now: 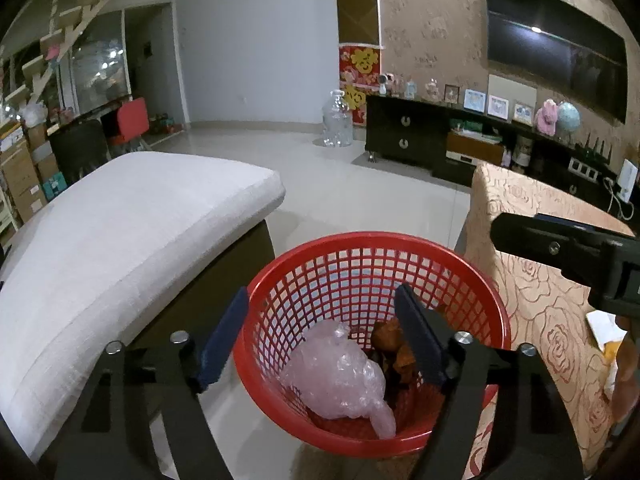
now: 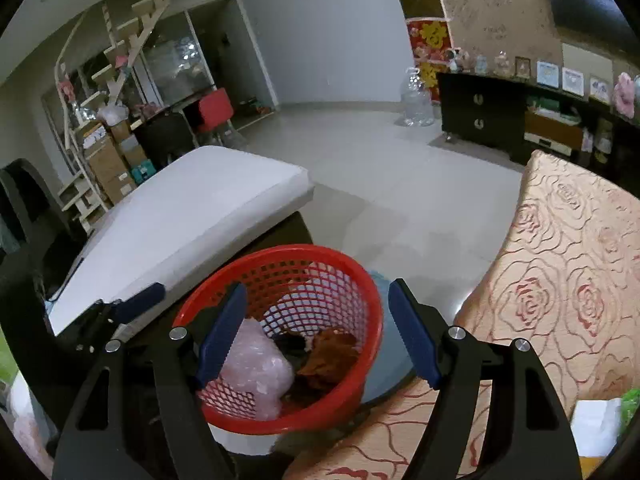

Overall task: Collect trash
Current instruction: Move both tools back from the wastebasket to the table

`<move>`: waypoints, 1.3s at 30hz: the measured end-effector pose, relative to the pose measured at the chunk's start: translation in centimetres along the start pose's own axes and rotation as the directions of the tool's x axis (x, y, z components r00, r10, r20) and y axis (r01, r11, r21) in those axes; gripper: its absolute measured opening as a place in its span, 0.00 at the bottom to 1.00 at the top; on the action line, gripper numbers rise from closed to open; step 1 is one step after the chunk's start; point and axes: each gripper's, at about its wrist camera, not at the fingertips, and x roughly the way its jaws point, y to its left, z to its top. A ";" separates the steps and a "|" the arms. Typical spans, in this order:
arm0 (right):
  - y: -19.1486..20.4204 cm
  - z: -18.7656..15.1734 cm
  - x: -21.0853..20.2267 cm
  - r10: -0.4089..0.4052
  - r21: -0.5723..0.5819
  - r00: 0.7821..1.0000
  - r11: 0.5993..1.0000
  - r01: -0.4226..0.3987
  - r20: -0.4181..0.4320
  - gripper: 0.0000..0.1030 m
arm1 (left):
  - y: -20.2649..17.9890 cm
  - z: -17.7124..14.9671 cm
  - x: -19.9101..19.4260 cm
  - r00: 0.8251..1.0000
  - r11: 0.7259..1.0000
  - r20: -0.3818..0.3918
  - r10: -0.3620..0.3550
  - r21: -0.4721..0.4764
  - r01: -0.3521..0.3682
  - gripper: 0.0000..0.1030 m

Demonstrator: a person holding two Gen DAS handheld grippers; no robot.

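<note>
A round red plastic lattice basket is seen standing on the pale tiled floor, between a white cushioned seat at nine o'clock and a tabletop covered by a beige cloth with a red rose pattern at three o'clock. Inside the basket, a crumpled wad of pale pink bubble wrap is seen at seven o'clock of the basket floor, and a crumpled brown piece of paper lies just beside it at two o'clock. The left gripper is held above the basket with its blue-padded jaws spread wide and nothing between them; the bubble wrap lies below in the basket, apart from the pads. In the right wrist view, the right gripper is likewise held over the basket's near rim, its jaws apart and empty, with the brown paper and the bubble wrap visible below. The left gripper's blue fingertip is seen at nine o'clock of that view. A white object rests on the cloth at four o'clock; what it is cannot be told.
</note>
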 end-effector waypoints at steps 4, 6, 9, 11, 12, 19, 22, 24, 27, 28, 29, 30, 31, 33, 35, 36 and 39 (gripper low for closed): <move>-0.4 -0.2 -1.0 -0.032 -0.001 0.999 1.000 0.032 0.021 0.69 | -0.1 0.0 -0.7 1.000 1.000 0.031 0.000 0.000 0.000 0.74; -0.7 -0.4 -1.5 -0.051 0.000 0.998 0.999 0.051 0.028 0.69 | 0.3 0.0 -1.1 0.999 1.000 0.043 -0.006 0.001 0.006 0.75; -1.1 -0.7 -2.1 -0.073 -0.001 0.997 0.997 0.073 0.033 0.69 | 0.1 0.0 -1.7 0.998 1.000 0.069 -0.010 0.011 0.009 0.75; -1.5 -1.0 -2.7 -0.099 -0.006 0.994 0.995 0.100 0.039 0.69 | -0.2 0.0 -2.1 0.996 1.000 0.086 -0.014 0.019 0.012 0.76; -1.6 -1.2 -2.9 -0.113 -0.010 0.993 0.994 0.113 0.041 0.69 | -0.1 -0.1 -2.2 0.996 1.000 0.091 -0.015 0.022 0.014 0.76; -2.5 -2.6 -4.9 -0.180 -0.017 0.982 0.983 0.181 0.054 0.69 | -0.7 -0.4 -2.9 0.994 0.999 0.100 -0.034 0.039 0.031 0.76; -3.1 -3.3 -5.8 -0.211 -0.019 0.976 0.977 0.212 0.057 0.69 | -1.2 -0.6 -3.1 0.994 0.998 0.104 -0.041 0.052 0.035 0.76; -3.5 -3.6 -6.7 -0.243 -0.026 0.968 0.969 0.245 0.066 0.69 | -1.4 -0.5 -3.2 0.993 0.997 0.105 -0.046 0.058 0.041 0.76; -4.1 -4.2 -8.1 -0.279 -0.027 0.957 0.959 0.282 0.081 0.69 | -1.7 -0.5 -3.3 0.993 0.997 0.105 -0.055 0.064 0.049 0.76; -4.2 -4.4 -8.4 -0.286 -0.025 0.955 0.957 0.289 0.083 0.69 | -1.9 -0.5 -3.3 0.993 0.996 0.104 -0.060 0.065 0.053 0.76; -4.6 -4.7 -8.9 -0.296 -0.021 0.951 0.954 0.299 0.086 0.69 | -2.0 -0.6 -3.4 0.993 0.996 0.104 -0.063 0.067 0.056 0.76; -4.9 -4.9 -9.4 -0.306 -0.016 0.948 0.951 0.308 0.086 0.69 | -2.1 -0.6 -3.4 0.992 0.996 0.104 -0.067 0.070 0.059 0.76; -5.4 -5.4 -9.9 -0.321 -0.008 0.943 0.946 0.323 0.087 0.69 | -2.3 -0.6 -3.4 0.992 0.995 0.105 -0.071 0.072 0.063 0.76; -6.2 -6.1 -10.7 -0.343 0.007 0.936 0.939 0.343 0.081 0.69 | -2.7 -0.7 -3.6 0.991 0.994 0.106 -0.081 0.079 0.073 0.76; -7.3 -6.8 -11.4 -0.363 0.029 0.929 0.932 0.362 0.071 0.69 | -3.0 -0.7 -3.7 0.990 0.993 0.106 -0.092 0.086 0.083 0.76; -7.8 -7.2 -11.8 -0.376 0.043 0.924 0.927 0.374 0.067 0.69 | -3.1 -0.8 -3.8 0.990 0.992 0.106 -0.098 0.088 0.089 0.76; -9.1 -8.3 -13.2 -0.411 0.074 0.910 0.911 0.407 0.060 0.69 | -3.8 -0.8 -3.9 0.988 0.989 0.097 -0.123 0.095 0.114 0.76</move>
